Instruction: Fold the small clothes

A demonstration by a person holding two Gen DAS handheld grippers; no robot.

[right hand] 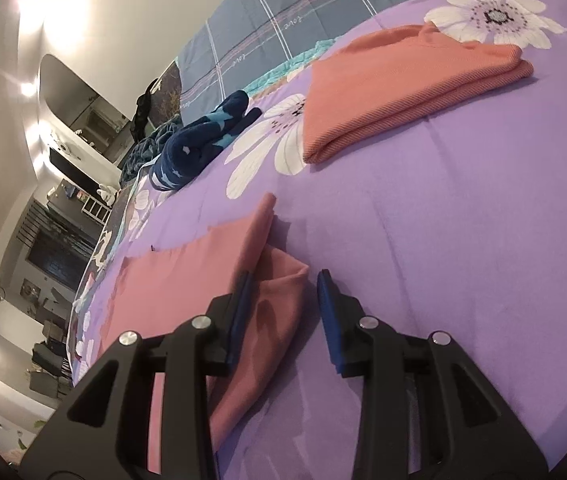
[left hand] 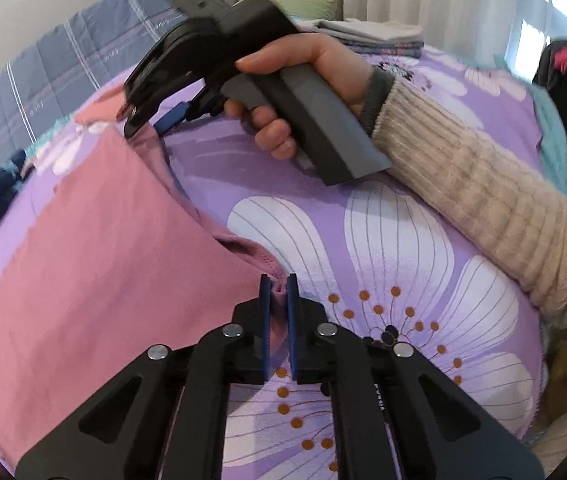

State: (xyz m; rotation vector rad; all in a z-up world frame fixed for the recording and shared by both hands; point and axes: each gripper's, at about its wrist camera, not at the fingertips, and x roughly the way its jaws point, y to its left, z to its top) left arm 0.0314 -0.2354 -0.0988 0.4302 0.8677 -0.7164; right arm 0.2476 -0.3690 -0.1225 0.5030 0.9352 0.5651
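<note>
**Pink cloth pinched at one corner, flat on quilt**

Left gripper: fingers drawn nearly together, clamped on a bunched corner of the pink cloth. Rest of the cloth spread flat up and to the left over the purple quilt, white flowers printed across it.

Right gripper: fingers held apart, a folded corner of the pink cloth lying between them, nearer the left finger; contact with it could not be told. Seen from the left wrist camera: right hand wrapped round the grey handle, tips down at the cloth's far corner.

Farther out on the quilt: a folded salmon cloth, well apart from the pink one, and a navy garment with pale stars near the edge. Beyond, a blue plaid blanket.
</note>
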